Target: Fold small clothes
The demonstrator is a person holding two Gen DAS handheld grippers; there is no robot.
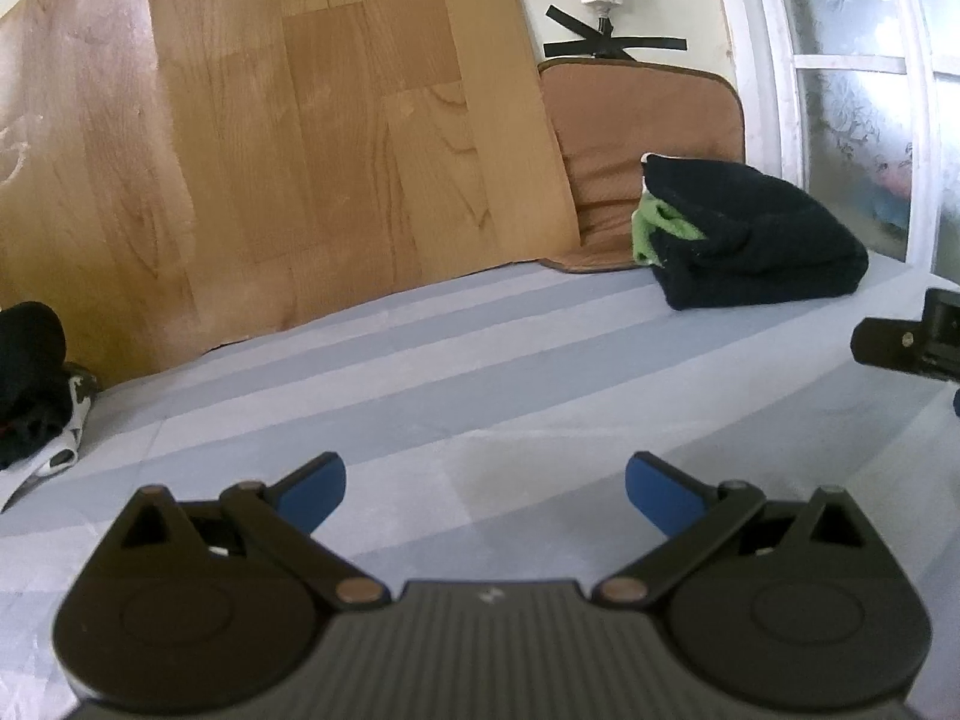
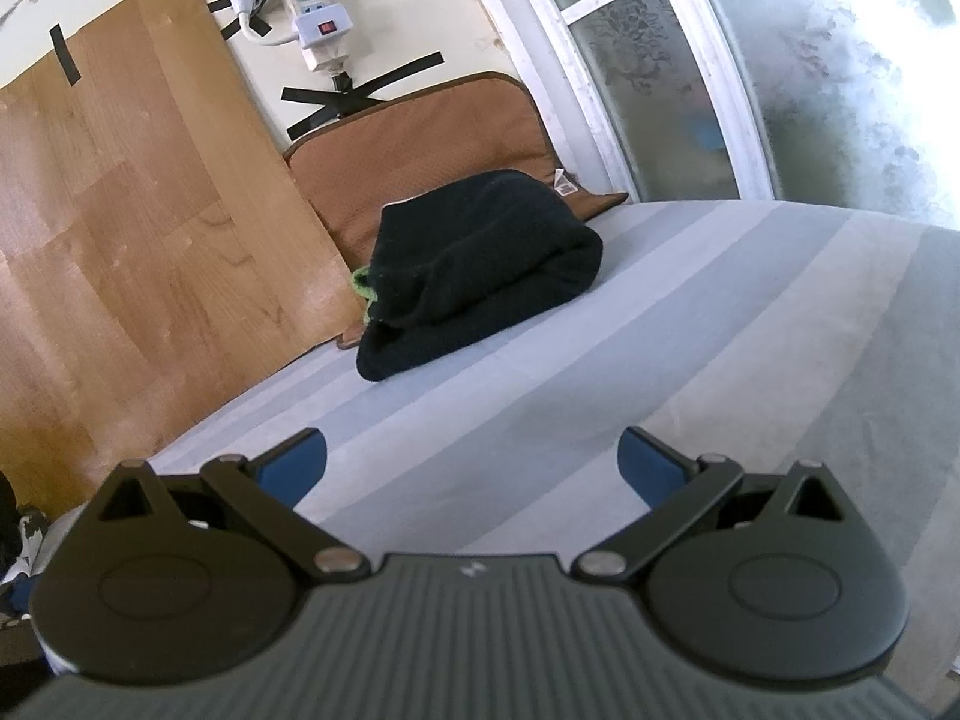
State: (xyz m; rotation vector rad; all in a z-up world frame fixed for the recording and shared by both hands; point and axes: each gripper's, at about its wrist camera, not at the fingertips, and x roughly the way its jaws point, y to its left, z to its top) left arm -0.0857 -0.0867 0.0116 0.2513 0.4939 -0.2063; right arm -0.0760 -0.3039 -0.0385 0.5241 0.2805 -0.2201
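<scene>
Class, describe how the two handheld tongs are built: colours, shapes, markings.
Left tongs and right tongs match: ribbed dark-grey body with a small white mark, two round black hubs, black linkage arms on silver pivot pins, blue finger pads. No cables or sleeves visible.

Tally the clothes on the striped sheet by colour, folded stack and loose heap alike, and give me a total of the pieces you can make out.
Folded stack, black pieces: 2
Folded stack, green piece between them: 1
Loose heap at the left edge, black piece: 1
Loose heap, white patterned piece: 1
Total: 5 that show; the heap is cut off by the frame and may hold more.
</scene>
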